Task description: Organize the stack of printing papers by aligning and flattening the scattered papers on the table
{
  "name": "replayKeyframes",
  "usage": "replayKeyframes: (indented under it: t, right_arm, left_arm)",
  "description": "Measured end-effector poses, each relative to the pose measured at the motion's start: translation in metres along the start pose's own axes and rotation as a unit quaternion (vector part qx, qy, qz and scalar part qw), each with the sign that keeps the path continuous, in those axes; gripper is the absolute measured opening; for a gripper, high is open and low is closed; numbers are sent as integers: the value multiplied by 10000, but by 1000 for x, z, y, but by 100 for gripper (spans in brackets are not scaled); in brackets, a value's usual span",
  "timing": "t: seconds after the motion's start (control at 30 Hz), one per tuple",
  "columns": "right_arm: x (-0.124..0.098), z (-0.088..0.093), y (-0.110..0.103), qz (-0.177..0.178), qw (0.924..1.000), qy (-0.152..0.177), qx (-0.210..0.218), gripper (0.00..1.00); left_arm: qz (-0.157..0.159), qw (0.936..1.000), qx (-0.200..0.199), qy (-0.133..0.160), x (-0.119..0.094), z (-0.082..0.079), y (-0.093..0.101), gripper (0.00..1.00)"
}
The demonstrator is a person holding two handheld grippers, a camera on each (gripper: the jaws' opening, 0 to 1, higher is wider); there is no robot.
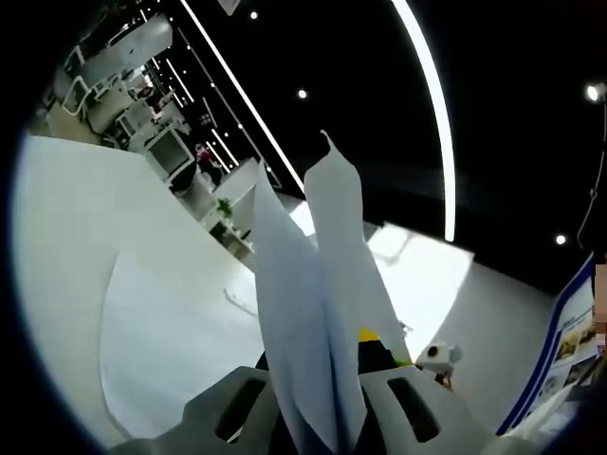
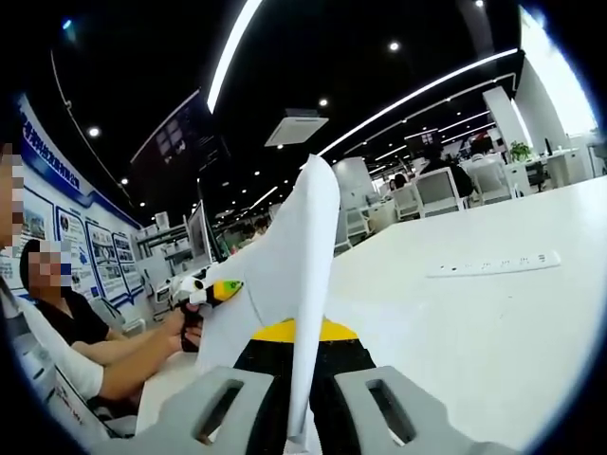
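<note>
A stack of white printing papers [image 1: 318,284] stands on edge between my left gripper [image 1: 318,412] jaws, its sheets fanning upward into two points. The left gripper is shut on it. In the right gripper view the same papers [image 2: 299,256] rise as a thin curved edge from my right gripper [image 2: 299,412], which is also shut on them. The left gripper [image 2: 207,289] shows at the papers' far left side, held by a person's hand [image 2: 185,332]. A small white part of the right gripper [image 1: 441,358] peeks out right of the sheets.
The white table [image 2: 474,322] spreads to the right, with a white power strip [image 2: 493,263] lying on it. A seated person [image 2: 66,322] is at the left. Office chairs [image 2: 441,190] and desks stand behind. A poster wall [image 1: 569,332] is at the right.
</note>
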State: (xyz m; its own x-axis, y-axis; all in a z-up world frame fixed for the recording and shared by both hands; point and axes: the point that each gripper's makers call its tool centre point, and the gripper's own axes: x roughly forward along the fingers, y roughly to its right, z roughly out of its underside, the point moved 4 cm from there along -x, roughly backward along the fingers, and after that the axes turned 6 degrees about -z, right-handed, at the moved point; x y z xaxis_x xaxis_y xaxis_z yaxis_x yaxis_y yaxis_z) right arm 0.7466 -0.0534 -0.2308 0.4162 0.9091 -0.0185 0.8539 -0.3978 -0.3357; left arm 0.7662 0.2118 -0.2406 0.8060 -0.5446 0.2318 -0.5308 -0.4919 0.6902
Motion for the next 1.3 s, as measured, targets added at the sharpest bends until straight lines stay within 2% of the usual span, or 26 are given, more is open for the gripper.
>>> replayKeyframes:
  t: [1.3]
  right_arm:
    - [7, 7, -2, 2, 9999, -112, -9, 0]
  left_arm:
    - [-24, 10000, -9, 68, -1, -1, 0, 6]
